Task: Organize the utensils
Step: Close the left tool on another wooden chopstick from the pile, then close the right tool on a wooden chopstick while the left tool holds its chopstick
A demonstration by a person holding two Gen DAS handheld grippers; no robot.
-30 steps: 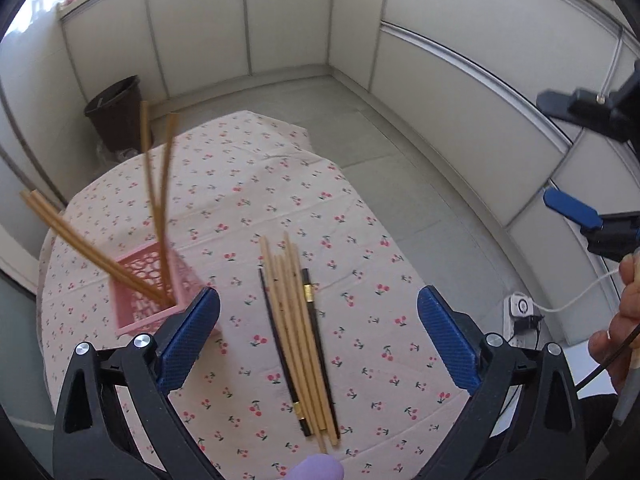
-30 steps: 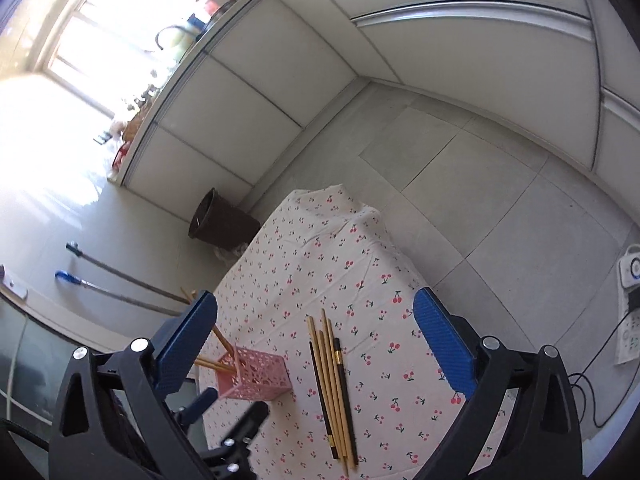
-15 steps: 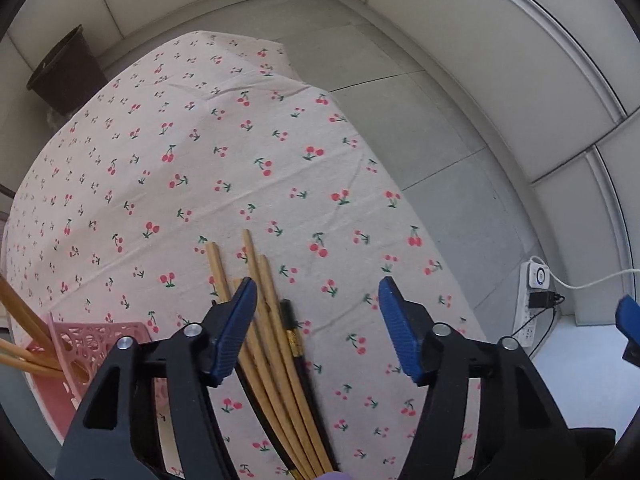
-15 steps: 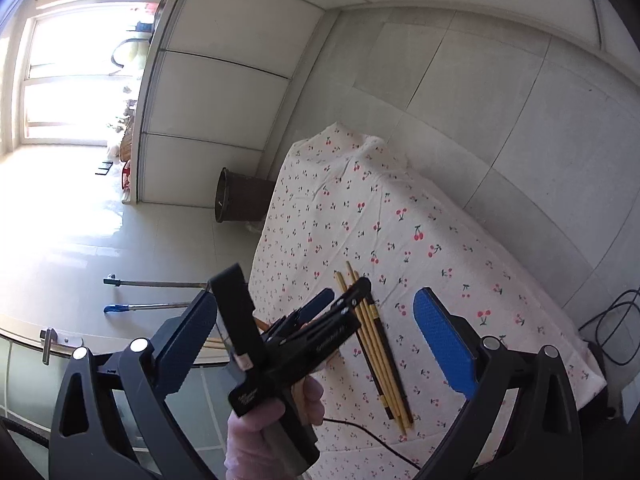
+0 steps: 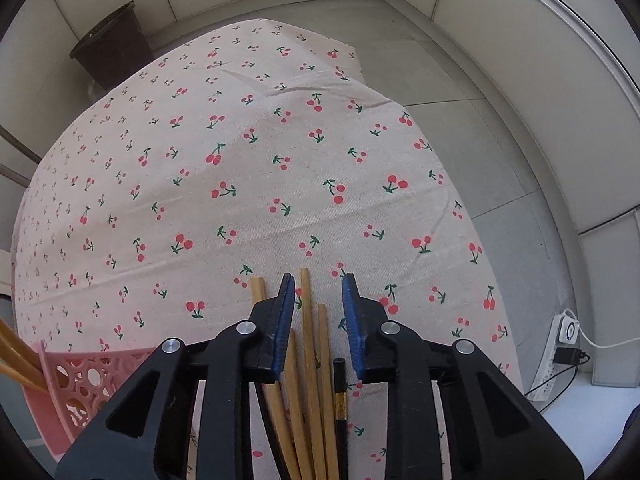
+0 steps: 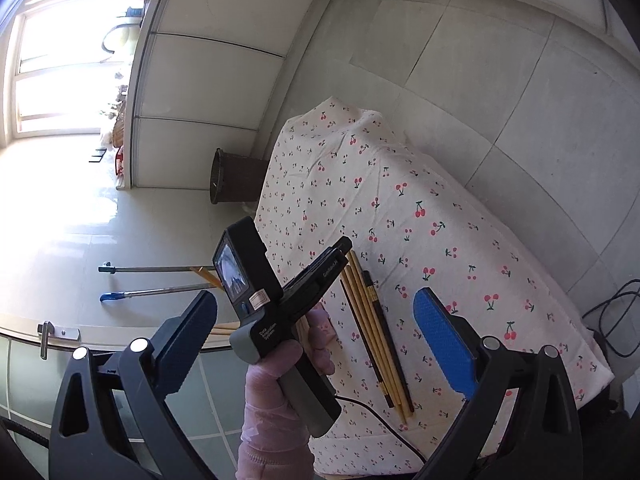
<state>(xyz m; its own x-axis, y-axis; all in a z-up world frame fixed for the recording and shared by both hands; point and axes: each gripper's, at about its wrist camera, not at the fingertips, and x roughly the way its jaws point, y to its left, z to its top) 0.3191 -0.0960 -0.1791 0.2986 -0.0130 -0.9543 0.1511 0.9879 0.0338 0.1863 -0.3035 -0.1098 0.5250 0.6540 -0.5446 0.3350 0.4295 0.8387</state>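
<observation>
Chopsticks (image 5: 310, 364) lie bundled on cherry-print tablecloth (image 5: 240, 152), right of pink basket (image 5: 76, 384). Left gripper (image 5: 318, 308) jaws just closing, straddling two sticks, pads not yet touching. Right gripper (image 6: 316, 332) spread wide, empty.

Left gripper (image 5: 318, 300) points steeply down at lower centre, jaws just narrowing (not yet pinching). Right gripper (image 6: 316, 340) gapes wide; gloved hand (image 6: 280, 364) between.

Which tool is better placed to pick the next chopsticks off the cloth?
Left. The left tool sits right over the chopstick bundle, its jaws just closing around two sticks. The right tool hangs wide open, off to the side of the table.
</observation>
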